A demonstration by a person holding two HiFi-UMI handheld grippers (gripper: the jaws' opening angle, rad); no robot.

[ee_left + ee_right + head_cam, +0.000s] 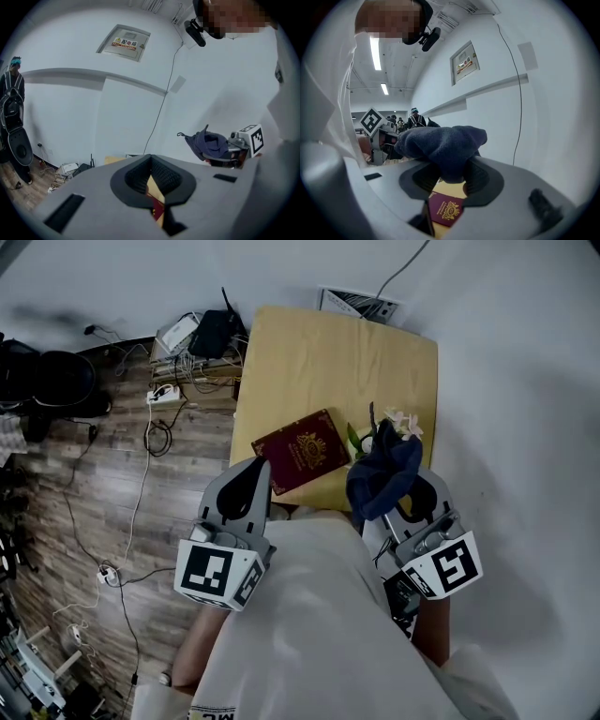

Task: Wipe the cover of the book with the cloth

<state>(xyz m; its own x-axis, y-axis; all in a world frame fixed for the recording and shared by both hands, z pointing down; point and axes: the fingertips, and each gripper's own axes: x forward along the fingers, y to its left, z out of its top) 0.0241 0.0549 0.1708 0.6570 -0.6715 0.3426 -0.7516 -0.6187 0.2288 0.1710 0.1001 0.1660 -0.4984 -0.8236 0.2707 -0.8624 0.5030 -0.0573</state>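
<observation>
The right gripper (392,486) jaws clamp the cloth (382,474), best pressed flat across the book (302,451) at its 9 o'clock; left gripper (255,471) jaws together, empty.

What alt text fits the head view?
Seen from above, the right gripper holds a dark blue cloth bunched in its jaws over a yellow table, just right of a maroon book with a gold crest. The left gripper, shut and empty, points at the book's near left corner.
</observation>
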